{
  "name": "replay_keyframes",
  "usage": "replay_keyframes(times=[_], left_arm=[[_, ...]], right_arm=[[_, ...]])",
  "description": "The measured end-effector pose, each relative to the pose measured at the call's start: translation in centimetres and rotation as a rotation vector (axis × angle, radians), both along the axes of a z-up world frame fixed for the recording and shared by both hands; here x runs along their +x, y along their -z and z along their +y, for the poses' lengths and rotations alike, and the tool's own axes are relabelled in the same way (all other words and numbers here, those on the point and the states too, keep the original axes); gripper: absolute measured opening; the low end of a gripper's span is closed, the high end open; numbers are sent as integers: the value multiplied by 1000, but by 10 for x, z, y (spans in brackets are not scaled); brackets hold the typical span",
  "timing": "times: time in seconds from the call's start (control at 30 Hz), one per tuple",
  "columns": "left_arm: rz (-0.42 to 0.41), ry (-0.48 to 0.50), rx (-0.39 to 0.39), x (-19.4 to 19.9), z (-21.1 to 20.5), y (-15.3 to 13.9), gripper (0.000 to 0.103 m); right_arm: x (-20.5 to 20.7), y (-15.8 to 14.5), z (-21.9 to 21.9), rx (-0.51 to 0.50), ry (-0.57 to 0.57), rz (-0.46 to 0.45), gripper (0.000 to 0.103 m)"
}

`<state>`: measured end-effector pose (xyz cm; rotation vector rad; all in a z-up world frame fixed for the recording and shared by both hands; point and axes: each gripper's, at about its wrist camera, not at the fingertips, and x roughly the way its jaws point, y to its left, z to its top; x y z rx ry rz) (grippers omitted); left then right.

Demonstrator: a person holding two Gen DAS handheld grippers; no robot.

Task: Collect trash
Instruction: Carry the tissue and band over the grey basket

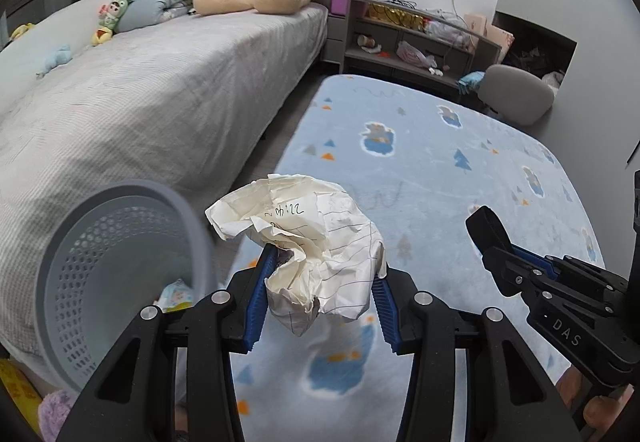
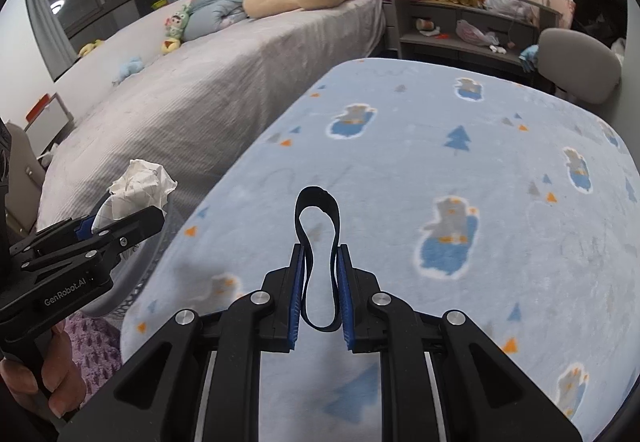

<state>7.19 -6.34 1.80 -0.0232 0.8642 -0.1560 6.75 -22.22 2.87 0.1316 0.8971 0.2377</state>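
At lower centre, the left gripper (image 1: 320,282) clamps crumpled paper (image 1: 304,242) between its jaws; the right gripper (image 2: 320,282) pinches a black band (image 2: 318,238).

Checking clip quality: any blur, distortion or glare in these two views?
Left wrist: heavy fisheye bending and dark corners; paper sharp, bin soft. Right wrist: same bending; band sharp, blanket slightly smeared, lamp glare in window.

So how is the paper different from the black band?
The paper is white, lined and crumpled into a bulky wad; the black band is a thin, smooth loop. The paper fills the left gripper and bulges past its pads; the band hangs slack inside the right gripper. Both are held up above the blue blanket.
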Motion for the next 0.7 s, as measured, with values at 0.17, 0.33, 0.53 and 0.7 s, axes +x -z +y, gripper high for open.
replay_keyframes(times=[0.17, 0.33, 0.53, 0.7], left_arm=[[-23, -41, -7, -20, 38, -5, 45], [-32, -92, 5, -36, 81, -5, 45], [-35, -164, 4, -48, 130, 2, 45], [-27, -214, 13, -49, 161, 11, 45]], right_arm=[[-7, -5, 41, -3, -60, -11, 17], [-8, -12, 83, 17, -110, -31, 17], [-9, -8, 128, 22, -183, -31, 17], [-6, -2, 157, 28, -231, -34, 17]])
